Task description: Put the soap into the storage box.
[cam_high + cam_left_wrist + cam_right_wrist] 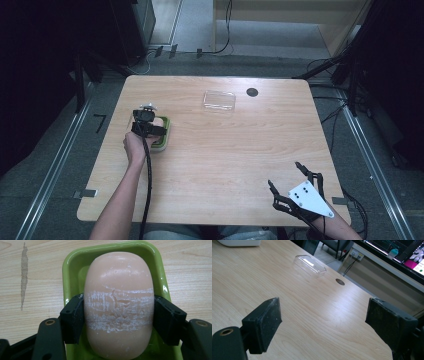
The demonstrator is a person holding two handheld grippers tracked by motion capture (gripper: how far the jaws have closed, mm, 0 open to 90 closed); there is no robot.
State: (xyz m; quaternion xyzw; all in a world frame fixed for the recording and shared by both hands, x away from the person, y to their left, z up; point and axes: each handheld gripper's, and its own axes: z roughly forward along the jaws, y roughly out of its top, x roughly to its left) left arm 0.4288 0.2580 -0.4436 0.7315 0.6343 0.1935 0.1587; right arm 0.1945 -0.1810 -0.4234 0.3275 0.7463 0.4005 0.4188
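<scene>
Clamping soap point(118, 305) inside green dish point(75, 270), left claw point(118, 315); right claw point(324, 322) agape, unladen.

Wooden table point(225, 150); green dish point(164, 136), clear lid point(219, 100).

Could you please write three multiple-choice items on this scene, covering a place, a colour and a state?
1. Where does the clear lid lie?
A. on the table's far side
B. inside the dish
C. beside the right gripper

2. What colour is the dish under the soap?
A. blue
B. green
C. white

3. How does the left gripper stand?
A. wide open over bare wood
B. shut on the lid
C. shut on the soap

A: it sits near the far edge.
B: its rim is green.
C: both pads press the bar's sides.
</scene>
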